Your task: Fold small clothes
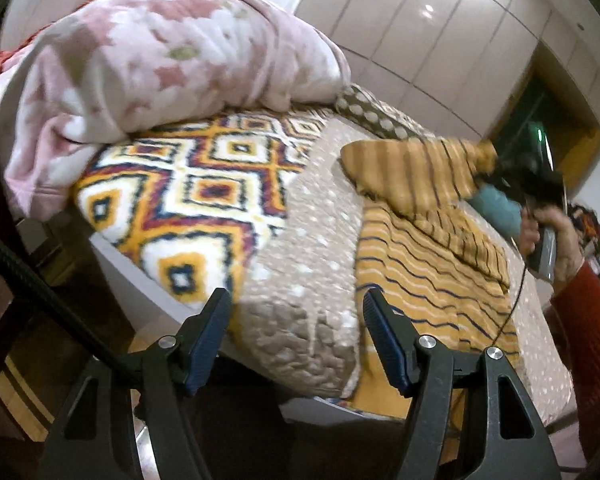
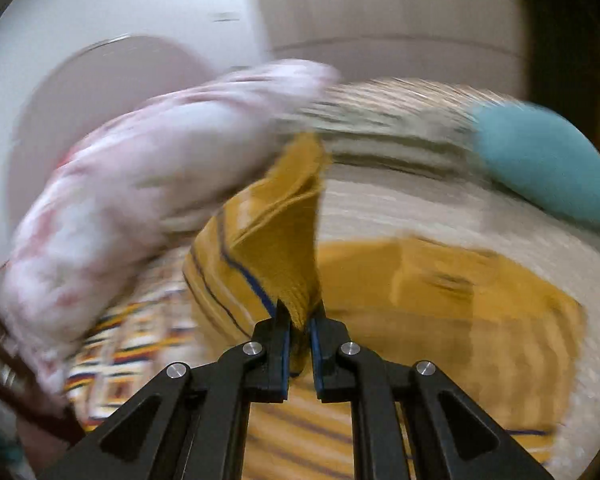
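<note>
A small mustard-yellow garment with dark stripes [image 1: 428, 256] lies on the bed's dotted beige quilt [image 1: 312, 248]. My right gripper [image 2: 300, 316] is shut on a corner of the garment [image 2: 284, 240] and lifts that part up off the bed; the right wrist view is motion-blurred. In the left wrist view the right gripper [image 1: 500, 168] shows at the far right, held by a hand, with the lifted sleeve [image 1: 416, 164] pulled toward it. My left gripper [image 1: 296, 312] is open and empty, low at the bed's near corner, beside the garment's hem.
A rolled pink floral blanket [image 1: 148, 64] lies at the head of the bed on a diamond-patterned cover [image 1: 196, 184]. A teal cloth [image 2: 548, 160] lies at the far right of the bed. White wardrobe doors [image 1: 440, 28] stand behind.
</note>
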{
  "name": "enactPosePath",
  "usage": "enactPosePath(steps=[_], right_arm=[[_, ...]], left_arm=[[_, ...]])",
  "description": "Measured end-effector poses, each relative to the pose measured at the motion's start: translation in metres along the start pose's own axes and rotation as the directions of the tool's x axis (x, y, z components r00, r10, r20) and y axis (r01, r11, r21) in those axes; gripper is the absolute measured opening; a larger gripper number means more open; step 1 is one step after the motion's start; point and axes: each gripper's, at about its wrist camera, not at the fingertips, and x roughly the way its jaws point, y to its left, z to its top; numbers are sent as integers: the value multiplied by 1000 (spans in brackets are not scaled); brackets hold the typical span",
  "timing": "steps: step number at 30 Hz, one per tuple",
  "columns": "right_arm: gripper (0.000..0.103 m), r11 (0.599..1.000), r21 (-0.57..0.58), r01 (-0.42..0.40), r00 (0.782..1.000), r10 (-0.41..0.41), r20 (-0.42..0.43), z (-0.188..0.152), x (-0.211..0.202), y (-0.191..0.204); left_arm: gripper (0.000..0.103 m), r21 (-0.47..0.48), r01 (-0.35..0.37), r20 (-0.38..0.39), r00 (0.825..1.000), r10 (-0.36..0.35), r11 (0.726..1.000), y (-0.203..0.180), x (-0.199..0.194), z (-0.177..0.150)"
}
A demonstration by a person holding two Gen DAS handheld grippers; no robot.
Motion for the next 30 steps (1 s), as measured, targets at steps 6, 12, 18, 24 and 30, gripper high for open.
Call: enactPosePath(steps=[6, 12, 18, 24, 30], right_arm=[[9, 956, 237, 172, 982, -146, -123, -28, 33, -145], [14, 904, 424, 51, 993, 0, -118, -50, 33, -203], [21, 922, 379, 82, 996, -62, -65, -71, -25, -230], [31, 943, 193, 273, 961, -255, -110, -117, -87, -240], [38, 969, 159, 189, 976, -168, -135, -175, -116, -233]], left_arm=[[67, 48, 9, -53, 999, -6, 999, -32, 24, 2], [67, 102, 15, -82, 997, -7, 995, -57, 40, 7], [68, 154, 0, -113, 993, 18, 988, -62, 57, 11], [67, 162, 3, -172, 985, 25, 987, -55, 76, 14], [67, 153, 33, -244, 970, 5, 988, -57, 104, 19]])
